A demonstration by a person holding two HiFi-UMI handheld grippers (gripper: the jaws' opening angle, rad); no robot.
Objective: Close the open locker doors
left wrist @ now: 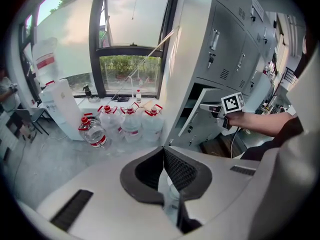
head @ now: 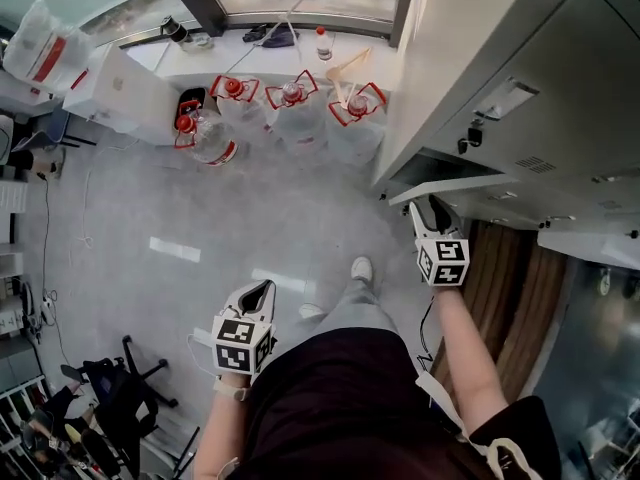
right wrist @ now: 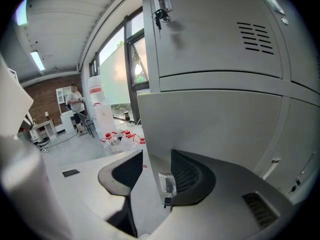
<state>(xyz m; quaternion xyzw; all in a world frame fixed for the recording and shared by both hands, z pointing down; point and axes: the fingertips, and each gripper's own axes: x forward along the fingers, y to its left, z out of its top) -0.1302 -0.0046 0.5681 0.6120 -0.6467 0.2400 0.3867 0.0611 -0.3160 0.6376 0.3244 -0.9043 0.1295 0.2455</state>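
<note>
Open grey metal locker door (head: pixel 452 186) stands swung out from the grey locker bank (head: pixel 520 58), at about 2 o'clock from the person in the head view, low on the bank. Not shut yet.

Right gripper (head: pixel 432 208) is at the door's free edge. In the right gripper view the jaws are wide and straddle that edge, one jaw on each face. The left-hand pad is clearly apart from the metal. The ribbed pad sits just beside the small latch plate with a dark tab (right wrist: pixel 165 185); cannot tell if it touches. No real clamp on the door.

Left gripper (head: pixel 256 296) hangs at 8 o'clock from the door, well apart, jaws closed tip to tip with nothing between them.

Risks, judged from here:
- Main one: pushing the door home with the jaws on both faces. The jaw on the inner face would get pinched between the door and the locker frame, or block the door short of closing.
- The latch plate sits right in the jaw gap, so it could snag the ribbed pad while the jaws slide or pull off.
- Jaws this wide give a loose hold, so the edge can slip out mid-swing and the door would stop half open.
- A soft push may leave it unlatched and it swings back out.
- The bunch of keys (right wrist: pixel 159 15) hanging in the door above could be knocked if the gripper rises.
</note>
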